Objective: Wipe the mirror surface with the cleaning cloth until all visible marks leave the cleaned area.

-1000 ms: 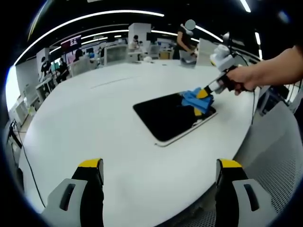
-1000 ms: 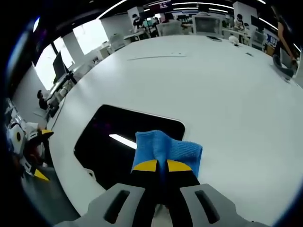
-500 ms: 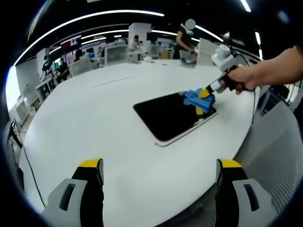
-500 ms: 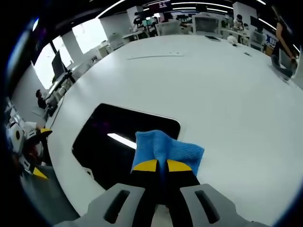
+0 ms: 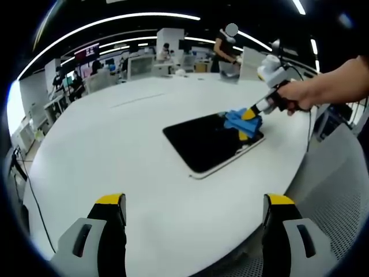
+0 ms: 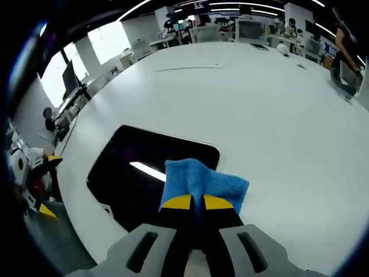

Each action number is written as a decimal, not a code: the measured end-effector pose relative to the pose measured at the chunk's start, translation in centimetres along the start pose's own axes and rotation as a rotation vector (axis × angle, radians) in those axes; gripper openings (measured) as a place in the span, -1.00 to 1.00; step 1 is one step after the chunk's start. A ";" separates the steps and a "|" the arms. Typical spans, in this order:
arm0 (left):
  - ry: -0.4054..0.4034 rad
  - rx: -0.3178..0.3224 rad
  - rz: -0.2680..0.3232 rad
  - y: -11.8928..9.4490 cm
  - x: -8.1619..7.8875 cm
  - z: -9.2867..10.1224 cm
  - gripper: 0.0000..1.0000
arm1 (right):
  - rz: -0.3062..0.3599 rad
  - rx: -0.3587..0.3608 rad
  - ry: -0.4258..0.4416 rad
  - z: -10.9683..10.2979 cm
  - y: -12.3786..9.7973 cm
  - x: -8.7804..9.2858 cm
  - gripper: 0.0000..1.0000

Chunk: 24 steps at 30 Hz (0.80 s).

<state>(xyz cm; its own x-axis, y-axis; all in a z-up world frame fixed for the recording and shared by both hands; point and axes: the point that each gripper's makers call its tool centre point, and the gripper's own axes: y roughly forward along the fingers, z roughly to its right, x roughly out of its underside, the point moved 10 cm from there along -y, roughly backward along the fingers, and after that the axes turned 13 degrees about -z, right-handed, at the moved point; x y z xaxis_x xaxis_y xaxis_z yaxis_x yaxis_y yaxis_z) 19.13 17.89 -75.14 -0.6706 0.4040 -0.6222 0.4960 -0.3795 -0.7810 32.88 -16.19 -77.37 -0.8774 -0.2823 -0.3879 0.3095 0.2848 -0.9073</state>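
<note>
Right gripper point(image 6: 197, 203) clamps blue cloth point(image 6: 202, 183) on mirror point(image 6: 138, 173); left gripper point(image 5: 193, 203) gapes — idle.

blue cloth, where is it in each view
Left gripper view: blue cloth right of centre, on the mirror's far corner, pinched by the right tool.
Right gripper view: cloth low centre, at the tool's tips, on the mirror's near edge.
Shared landmark: the dark mirror.

Blue cloth point(image 6: 203, 181), black mirror point(image 6: 144, 167), white table point(image 6: 259, 104)

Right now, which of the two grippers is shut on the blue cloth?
The right gripper, pinching the blue cloth on the mirror. The left gripper is open over bare table.
</note>
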 end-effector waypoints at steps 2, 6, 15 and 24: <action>0.000 0.000 0.000 0.0 0.0 0.0 0.99 | 0.000 0.004 -0.002 -0.1 0.0 0.0 -0.99; 0.000 0.000 0.002 0.0 0.0 0.0 0.99 | 0.002 0.008 -0.002 -0.2 -0.1 0.2 -0.98; -0.001 -0.001 0.004 0.0 0.0 0.0 0.99 | 0.000 0.017 -0.018 -0.5 -0.3 0.7 -0.98; -0.003 -0.005 0.008 0.0 0.0 0.0 0.99 | -0.005 0.022 -0.027 -0.7 -0.4 1.0 -0.98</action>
<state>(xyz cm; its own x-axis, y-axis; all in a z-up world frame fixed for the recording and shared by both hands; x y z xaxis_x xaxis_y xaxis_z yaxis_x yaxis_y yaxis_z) 19.15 17.90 -75.10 -0.6681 0.3985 -0.6284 0.5041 -0.3788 -0.7761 31.60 -15.91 -77.26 -0.8691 -0.3080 -0.3871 0.3134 0.2627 -0.9126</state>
